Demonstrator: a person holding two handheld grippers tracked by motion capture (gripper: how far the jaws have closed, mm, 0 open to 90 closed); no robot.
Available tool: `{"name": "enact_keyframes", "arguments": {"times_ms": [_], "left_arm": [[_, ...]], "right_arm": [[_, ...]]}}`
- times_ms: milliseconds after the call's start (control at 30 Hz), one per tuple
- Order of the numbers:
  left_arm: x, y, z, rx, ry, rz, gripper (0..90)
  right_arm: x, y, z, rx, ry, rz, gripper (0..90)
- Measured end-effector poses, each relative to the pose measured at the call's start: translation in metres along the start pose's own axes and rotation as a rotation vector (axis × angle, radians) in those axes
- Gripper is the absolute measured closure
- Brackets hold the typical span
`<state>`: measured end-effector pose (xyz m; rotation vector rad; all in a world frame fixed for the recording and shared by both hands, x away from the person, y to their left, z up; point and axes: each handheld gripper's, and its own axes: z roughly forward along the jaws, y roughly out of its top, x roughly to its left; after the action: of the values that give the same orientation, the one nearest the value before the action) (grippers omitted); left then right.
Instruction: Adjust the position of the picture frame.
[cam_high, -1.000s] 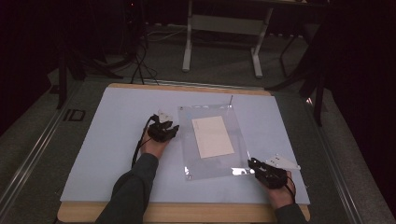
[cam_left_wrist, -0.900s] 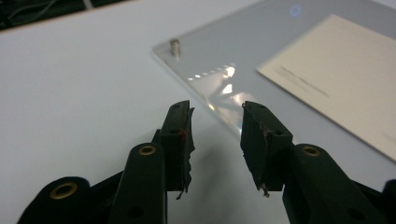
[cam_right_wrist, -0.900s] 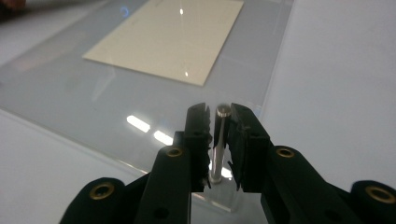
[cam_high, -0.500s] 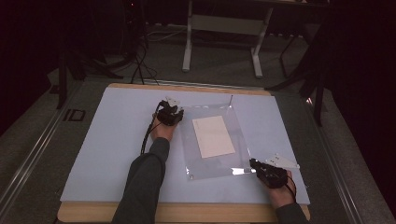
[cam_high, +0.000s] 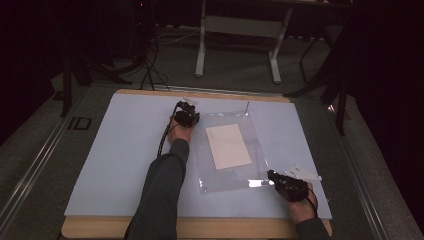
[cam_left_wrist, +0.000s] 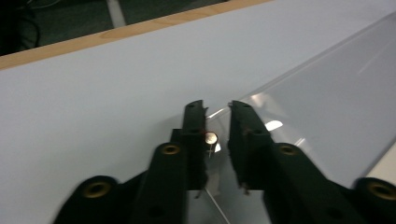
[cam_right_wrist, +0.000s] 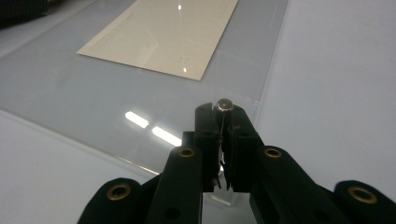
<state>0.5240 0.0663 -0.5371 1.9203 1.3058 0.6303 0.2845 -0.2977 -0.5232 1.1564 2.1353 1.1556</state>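
High view: a clear plastic sleeve holding a cream sheet lies mid-table. Left gripper at its 11 o'clock corner, jaws parted around a small metal pin. Right gripper at its 5 o'clock corner, jaws clamped on another round-headed pin.

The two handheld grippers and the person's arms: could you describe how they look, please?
Both the left gripper and the right gripper are black, with brass-coloured rivets along flat two-piece jaws. Each carries a pale plate on top and trails a black cable. The left forearm wears a dark grey sleeve.
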Motion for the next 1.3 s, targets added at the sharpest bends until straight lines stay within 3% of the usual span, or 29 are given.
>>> {"name": "enact_keyframes", "arguments": {"times_ms": [33, 100, 233, 367, 400, 467, 500, 533, 600, 667, 700, 767, 833, 900, 1067, 1167, 1300], "left_arm": [[0.0, 0.0, 0.0, 0.0, 0.0, 0.0, 83.1], [-0.001, 0.0, -0.001, 0.014, 0.023, 0.005, 83.1], [0.0, 0.001, -0.005, 0.039, 0.004, -0.004, 83.3], [0.003, -0.004, -0.015, 0.065, -0.019, 0.029, 84.2], [0.004, -0.007, -0.019, 0.068, -0.01, 0.034, 90.0], [0.007, -0.013, -0.025, 0.073, -0.015, 0.042, 90.0], [0.009, -0.017, -0.026, 0.091, -0.004, 0.068, 90.0], [0.011, -0.022, -0.027, 0.082, -0.006, 0.064, 90.0], [0.017, -0.025, -0.029, 0.052, -0.002, 0.014, 90.0], [0.017, -0.025, -0.029, 0.052, -0.002, 0.014, 90.0], [0.017, -0.021, -0.03, -0.005, -0.025, 0.027, 89.6], [0.016, -0.014, -0.028, -0.031, -0.025, 0.029, 85.1], [0.016, -0.012, -0.027, -0.029, -0.036, 0.019, 84.0], [0.011, -0.006, -0.022, -0.04, -0.041, 0.043, 82.9], [0.008, -0.002, -0.012, -0.011, -0.044, 0.016, 82.1], [0.004, -0.003, -0.007, 0.021, -0.024, 0.035, 82.1], [0.007, -0.003, -0.007, 0.019, -0.046, 0.029, 82.8]], "right_arm": [[0.0, 0.0, 0.0, 0.001, -0.001, 0.0, 85.0], [0.0, 0.0, 0.0, 0.001, 0.001, 0.0, 85.0], [-0.002, 0.0, -0.001, 0.003, 0.001, 0.0, 85.0], [-0.005, 0.0, -0.002, 0.005, -0.004, 0.005, 85.0], [-0.005, 0.0, -0.002, 0.004, 0.0, 0.006, 85.0], [-0.005, 0.0, -0.001, 0.007, -0.005, 0.005, 85.0], [-0.006, 0.001, -0.001, 0.008, -0.006, 0.005, 85.0], [-0.006, 0.0, -0.001, 0.006, -0.005, 0.007, 85.0], [-0.006, 0.0, -0.001, 0.006, -0.007, 0.007, 85.0], [-0.005, 0.001, -0.001, 0.008, -0.007, 0.008, 85.0], [-0.006, 0.0, -0.001, 0.007, -0.007, 0.009, 85.0], [-0.006, 0.001, 0.0, 0.007, -0.005, 0.01, 85.0], [-0.006, 0.0, 0.0, 0.006, -0.002, 0.012, 85.0], [-0.007, 0.0, 0.0, 0.006, 0.002, 0.01, 85.0], [-0.007, 0.0, -0.001, 0.002, 0.006, 0.013, 84.9], [-0.008, 0.0, -0.001, 0.002, 0.008, 0.013, 84.9], [-0.008, 0.0, 0.0, 0.002, 0.007, 0.014, 84.9]]}}
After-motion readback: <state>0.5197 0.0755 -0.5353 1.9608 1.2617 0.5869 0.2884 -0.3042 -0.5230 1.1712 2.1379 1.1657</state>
